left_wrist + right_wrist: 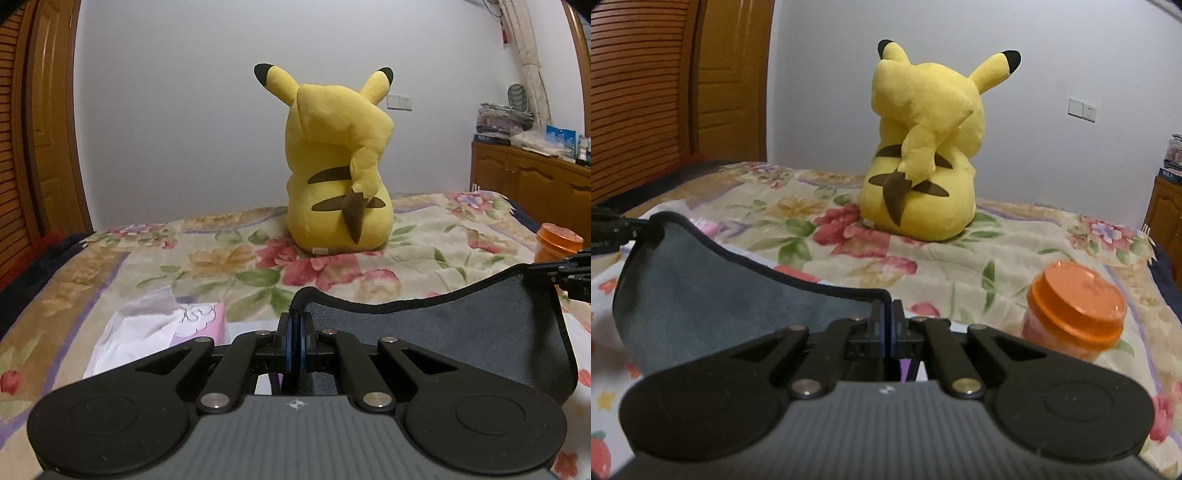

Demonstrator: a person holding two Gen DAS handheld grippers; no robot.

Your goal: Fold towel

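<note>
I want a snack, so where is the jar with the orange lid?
The jar stands on the flowery bed, low right in the right wrist view, right of the right gripper and nearer than the yellow plush toy.

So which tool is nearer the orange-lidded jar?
Right. The jar sits just beside the right tool, on its right; the left tool holds the towel's far corner, across the towel from it.

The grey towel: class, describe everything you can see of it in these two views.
The grey towel looks soft and fleecy, with a dark stitched hem. It hangs lifted above the floral bedspread, sagging in a curve between two pinched corners: the left gripper clamps one, the right gripper the other. Its lower part is hidden.
</note>
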